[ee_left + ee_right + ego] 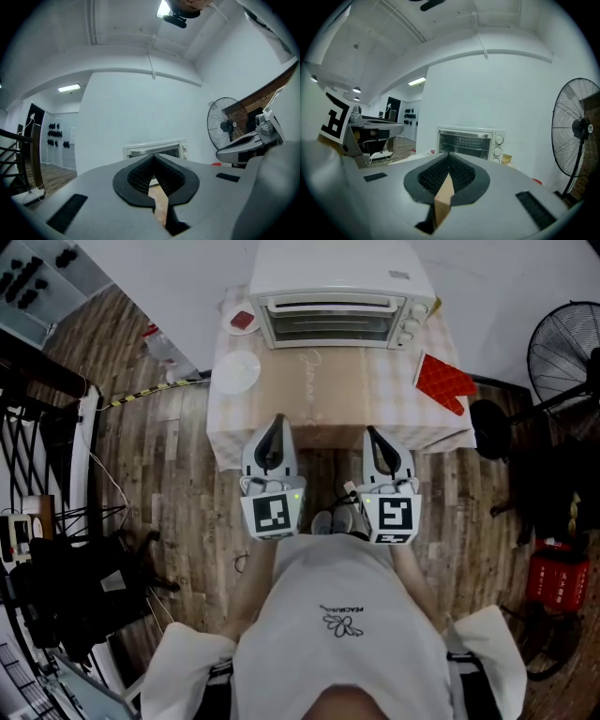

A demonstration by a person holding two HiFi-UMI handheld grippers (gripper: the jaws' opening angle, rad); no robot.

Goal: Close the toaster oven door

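A white toaster oven (333,296) stands at the far edge of a small table (337,395). Its glass door (328,320) is upright against the front, with the handle along the top; in the right gripper view the toaster oven (468,141) shows the same closed front and a rack behind the glass. My left gripper (275,420) and right gripper (375,433) hang side by side over the table's near edge, well short of the oven. Both point at it. The left gripper (152,157) and right gripper (449,154) are shut, tips together, with nothing between them.
On the table's left lie a white plate (236,371) and a small red dish (243,321); a red oven mitt (444,382) lies at its right. A standing fan (562,352) is to the right of the table. Cables and equipment crowd the floor at left.
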